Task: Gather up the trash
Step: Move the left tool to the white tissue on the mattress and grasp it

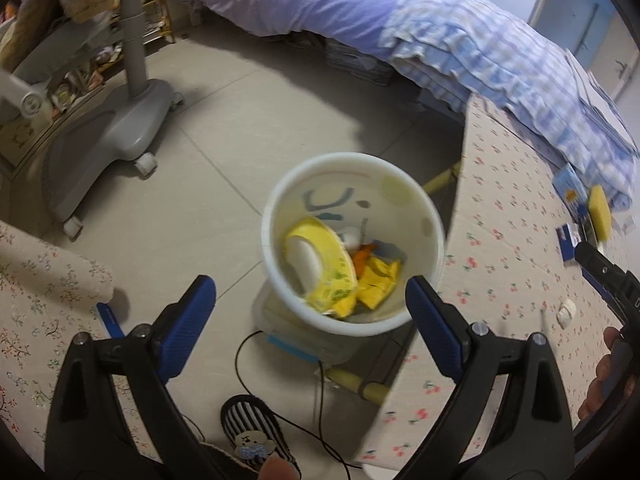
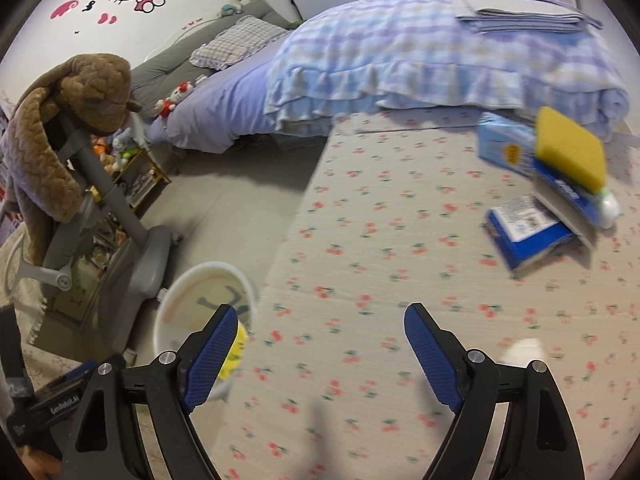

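A white trash bin stands on the floor beside the floral-cloth table. It holds a yellow cup lid and yellow wrappers. My left gripper is open and empty, hovering above the bin's near rim. A small white crumpled scrap lies on the table; in the right wrist view it is a white blur just right of my right gripper, which is open and empty above the cloth. The bin also shows in the right wrist view, at the left.
A yellow sponge, blue boxes and a tissue pack lie at the table's far right. A bed with a plaid quilt stands behind. A grey wheeled chair base, a striped slipper and a black cable are on the floor.
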The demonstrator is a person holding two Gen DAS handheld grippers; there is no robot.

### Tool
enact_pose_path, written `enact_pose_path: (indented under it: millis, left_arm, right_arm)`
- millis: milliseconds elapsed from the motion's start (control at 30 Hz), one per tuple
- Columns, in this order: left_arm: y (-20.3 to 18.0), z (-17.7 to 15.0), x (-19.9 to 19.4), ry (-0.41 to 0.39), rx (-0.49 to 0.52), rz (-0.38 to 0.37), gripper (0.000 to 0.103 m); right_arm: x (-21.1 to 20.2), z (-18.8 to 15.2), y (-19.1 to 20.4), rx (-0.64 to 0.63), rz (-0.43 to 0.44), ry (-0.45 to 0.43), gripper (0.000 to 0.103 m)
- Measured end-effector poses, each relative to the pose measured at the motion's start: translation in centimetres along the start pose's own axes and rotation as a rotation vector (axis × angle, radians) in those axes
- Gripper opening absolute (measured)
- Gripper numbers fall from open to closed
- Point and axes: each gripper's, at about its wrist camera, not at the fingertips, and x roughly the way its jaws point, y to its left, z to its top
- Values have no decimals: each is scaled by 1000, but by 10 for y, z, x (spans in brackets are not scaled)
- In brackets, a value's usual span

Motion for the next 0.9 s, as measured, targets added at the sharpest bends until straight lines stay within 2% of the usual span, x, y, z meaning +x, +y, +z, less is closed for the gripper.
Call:
enact_pose_path:
  millis: [133,200,300,500,667,800,900]
  left_arm:
    - [-27,-2,1,5,42,-23,96]
    - [-42,-4,1,5,63,-40,101]
    - [-67,-7,2,7,100,-66,102]
    - [-120,-16,3,1,184,-95,102]
    - [-159,-24,1,-44,233,-125,102]
    - [-183,-31,0,-81,272,-147,102]
    - [-202,-37,2,-107,309,-165,102]
  right_arm:
    - [-18,0,-29,-14,-53,2,90]
    - [-25,-1,-43,-17,-77,1,96]
    - [-36,-2,-65,-8,-118,-6,102]
    - [-55,-7,-107,-6,-173,-10,103]
    - [-66,-14,-138,-23,-221,-6,103]
    - [-75,-20,-168,1,-252,9,103]
    - [-86,-27,-194,26,-262,-11,103]
